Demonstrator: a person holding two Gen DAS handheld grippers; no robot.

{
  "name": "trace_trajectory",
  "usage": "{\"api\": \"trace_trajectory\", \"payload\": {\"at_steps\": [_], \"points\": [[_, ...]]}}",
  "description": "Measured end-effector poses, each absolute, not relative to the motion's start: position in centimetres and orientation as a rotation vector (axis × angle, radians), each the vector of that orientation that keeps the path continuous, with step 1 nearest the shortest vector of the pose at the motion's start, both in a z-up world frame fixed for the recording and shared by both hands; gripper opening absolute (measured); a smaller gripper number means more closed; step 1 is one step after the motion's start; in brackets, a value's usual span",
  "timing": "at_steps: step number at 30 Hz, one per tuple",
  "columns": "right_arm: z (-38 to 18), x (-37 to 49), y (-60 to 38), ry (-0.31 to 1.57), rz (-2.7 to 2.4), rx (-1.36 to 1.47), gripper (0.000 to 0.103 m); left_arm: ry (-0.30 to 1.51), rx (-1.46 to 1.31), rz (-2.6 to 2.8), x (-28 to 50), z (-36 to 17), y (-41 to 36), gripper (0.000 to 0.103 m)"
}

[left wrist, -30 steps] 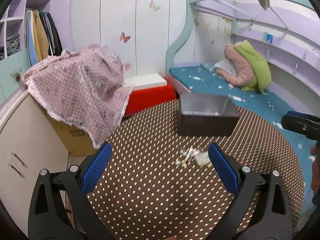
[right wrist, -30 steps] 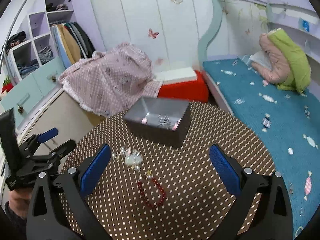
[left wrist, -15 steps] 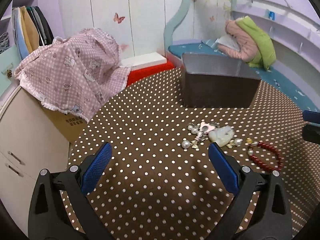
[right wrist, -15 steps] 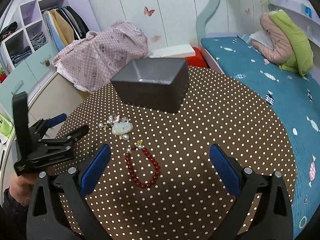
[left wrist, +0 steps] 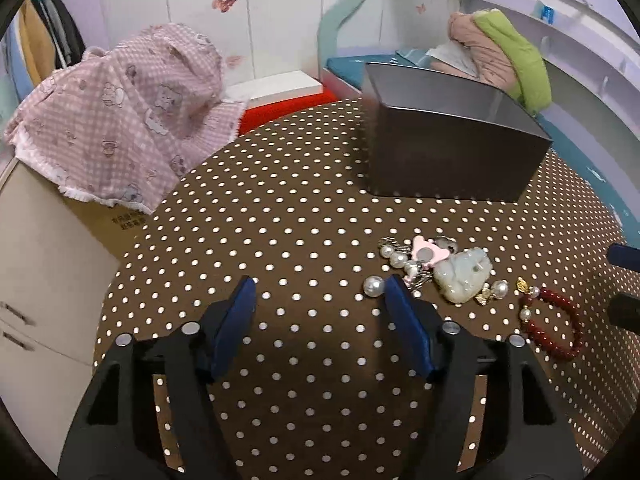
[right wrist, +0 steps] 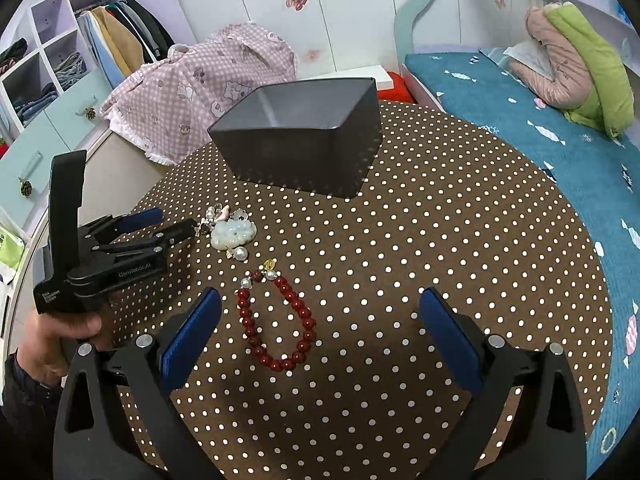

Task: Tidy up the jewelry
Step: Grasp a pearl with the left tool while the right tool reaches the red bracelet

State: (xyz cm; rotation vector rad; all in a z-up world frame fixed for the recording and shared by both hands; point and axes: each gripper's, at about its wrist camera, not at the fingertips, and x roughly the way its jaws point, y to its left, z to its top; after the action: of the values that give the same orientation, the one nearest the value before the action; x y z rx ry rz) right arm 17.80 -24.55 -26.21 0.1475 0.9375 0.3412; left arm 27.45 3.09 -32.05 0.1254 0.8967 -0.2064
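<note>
Left gripper: the black two-finger left gripper with blue pads (left wrist: pixel 320 288) is spread, nothing between its jaws, low over the round brown white-dotted table (left wrist: pixel 280 208); its right pad sits just beside a loose white pearl (left wrist: pixel 373 286).
Pearl cluster: a tangle of white pearls, a pink flat charm and a pale green carved jade pendant (left wrist: pixel 464 274) lies near the table's middle, toward the left edge in the right wrist view.
Red bracelet: the dark red round-bead bracelet (right wrist: pixel 278 322) lies flat, apart from the cluster, just ahead of the right gripper's left pad.
Right gripper: the black two-finger right gripper with blue pads (right wrist: pixel 320 328) is spread wide and empty.
Doing it well: I judge a pick is starting; centre the jaws over one piece and pinch low, so the pearls don't roll away.
Container: the dark grey rectangular open-topped box (right wrist: pixel 304 136) stands toward the table's far edge; the part of its inside that shows looks bare, its floor mostly hidden.
</note>
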Motion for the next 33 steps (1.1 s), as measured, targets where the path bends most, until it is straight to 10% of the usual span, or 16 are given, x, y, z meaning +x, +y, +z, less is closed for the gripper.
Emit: {"api": "trace_trajectory", "payload": {"at_steps": [8,15,26,33], "points": [[-26.4,18.0,-24.3,0.947,0.349,0.143,0.095,0.899,0.145,-0.303,27.7,-31.9,1.6,0.057],[-26.7,18.0,-23.9,0.958,0.347,0.138,0.095,0.904,0.129,-0.405,27.1,-31.7,0.4,0.011],[-26.9,17.6,-23.3,0.966,0.337,0.087,0.095,0.879,0.072,-0.473,25.5,-31.2,0.8,0.011],[-28.0,17.8,-21.8,0.999,0.330,-0.017,0.051,0.848,0.048,-0.446,23.6,-29.9,2.4,0.011]]}}
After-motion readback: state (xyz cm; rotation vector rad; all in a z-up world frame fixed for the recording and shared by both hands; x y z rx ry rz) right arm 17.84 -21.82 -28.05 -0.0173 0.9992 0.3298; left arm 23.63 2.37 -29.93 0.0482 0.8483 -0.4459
